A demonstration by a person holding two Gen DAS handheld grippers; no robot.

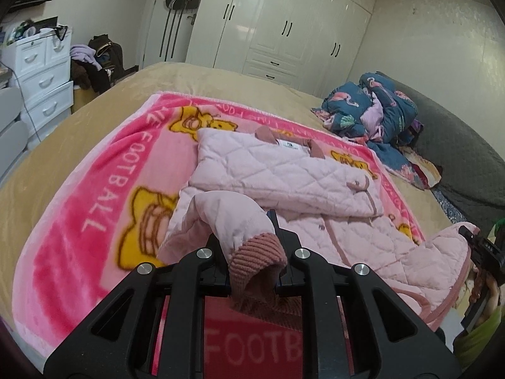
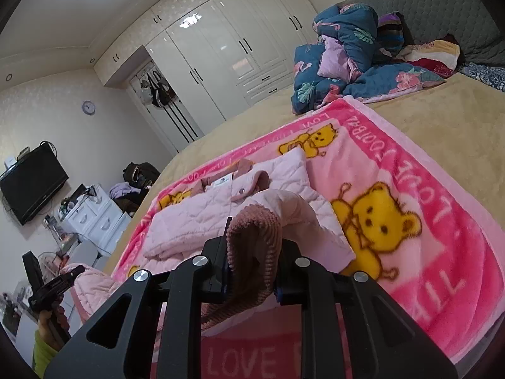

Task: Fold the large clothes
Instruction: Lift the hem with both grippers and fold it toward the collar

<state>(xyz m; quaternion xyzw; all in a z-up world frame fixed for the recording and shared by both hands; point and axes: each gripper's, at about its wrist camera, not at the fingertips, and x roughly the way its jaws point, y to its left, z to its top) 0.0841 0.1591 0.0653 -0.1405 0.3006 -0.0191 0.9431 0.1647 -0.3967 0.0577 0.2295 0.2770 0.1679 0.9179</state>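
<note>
A soft, light pink quilted jacket (image 1: 284,173) with dusty-pink ribbed cuffs lies on a fuzzy bright pink blanket with yellow bears (image 1: 104,195), spread over a tan bed (image 1: 94,104).

The left gripper (image 1: 252,259) is closed on one ribbed cuff (image 1: 257,254). The cuff sits right between its two black fingers, and the sleeve bends up and away just past the fingertips. The rest of the jacket lies beyond the fingers, partly folded over itself.

The right gripper (image 2: 252,265) is squeezed on the other ribbed cuff (image 2: 255,240), which bulges up between its fingers. That sleeve curls over ahead of the fingertips onto the jacket body.

Far past both pairs of fingers, a crumpled dark blue flamingo quilt (image 1: 372,110) sits near the bed's grey padded headboard (image 1: 467,158). Tall shiny white wardrobe doors (image 1: 284,22) stand behind the bed.
</note>
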